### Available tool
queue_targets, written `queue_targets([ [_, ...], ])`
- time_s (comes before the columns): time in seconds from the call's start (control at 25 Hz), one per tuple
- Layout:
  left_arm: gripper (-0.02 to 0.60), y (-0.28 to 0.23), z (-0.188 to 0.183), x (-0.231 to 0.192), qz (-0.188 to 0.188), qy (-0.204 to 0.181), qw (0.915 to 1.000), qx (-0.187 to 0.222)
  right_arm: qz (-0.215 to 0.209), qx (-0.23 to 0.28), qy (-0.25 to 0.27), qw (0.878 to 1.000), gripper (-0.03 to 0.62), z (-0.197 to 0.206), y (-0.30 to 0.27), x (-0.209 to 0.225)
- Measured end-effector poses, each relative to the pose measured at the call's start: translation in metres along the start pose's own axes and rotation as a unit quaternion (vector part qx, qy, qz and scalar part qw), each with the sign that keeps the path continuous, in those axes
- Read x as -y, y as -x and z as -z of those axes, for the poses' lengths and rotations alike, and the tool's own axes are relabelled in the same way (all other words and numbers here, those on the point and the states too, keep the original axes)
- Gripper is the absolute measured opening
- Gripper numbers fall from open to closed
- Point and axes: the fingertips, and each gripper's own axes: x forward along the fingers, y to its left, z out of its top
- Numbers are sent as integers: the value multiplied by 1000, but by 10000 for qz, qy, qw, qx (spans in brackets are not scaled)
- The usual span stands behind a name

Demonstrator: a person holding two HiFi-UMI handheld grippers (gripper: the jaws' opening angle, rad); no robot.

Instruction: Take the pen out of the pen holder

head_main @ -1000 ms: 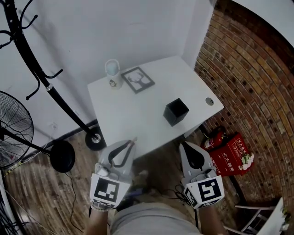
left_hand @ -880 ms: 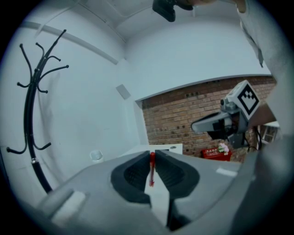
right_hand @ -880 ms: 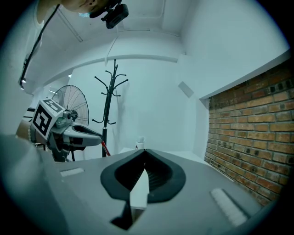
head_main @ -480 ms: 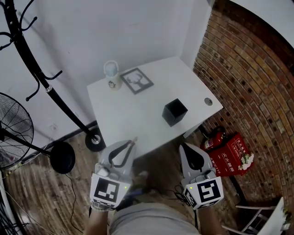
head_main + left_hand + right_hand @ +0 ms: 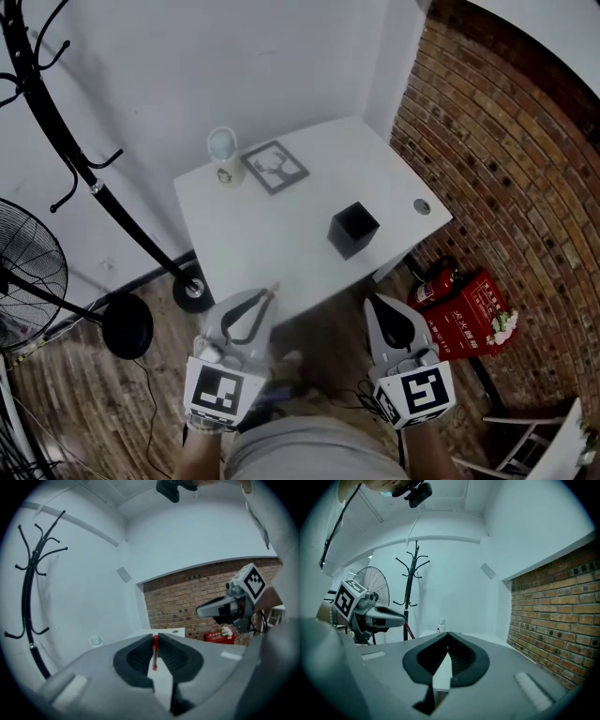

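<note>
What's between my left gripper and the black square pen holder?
Only bare white tabletop lies between the left gripper and black square pen holder, in the head view.

Your head view turns a touch: the table [image 5: 262, 234], the pen holder [image 5: 353, 228] and the cup [image 5: 223, 155] now sit slightly further left in it, and the fan [image 5: 28, 281] sits lower.

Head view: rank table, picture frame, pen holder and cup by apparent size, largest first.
1. table, by far the largest.
2. picture frame and pen holder: they look about alike, so not ranked against each other.
3. cup, the smallest, narrower than either.
</note>
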Motion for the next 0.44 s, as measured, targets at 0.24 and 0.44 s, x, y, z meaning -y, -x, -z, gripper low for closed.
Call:
queue_targets([
  [0.24, 28, -2, -2, 1, 40, -2, 10000, 26, 23, -26, -5, 10000, 5, 1, 1, 1],
  [0.44, 28, -2, -3, 2, 55, -28, 10000, 51, 22, -38, -2, 10000, 5, 2, 2, 1],
])
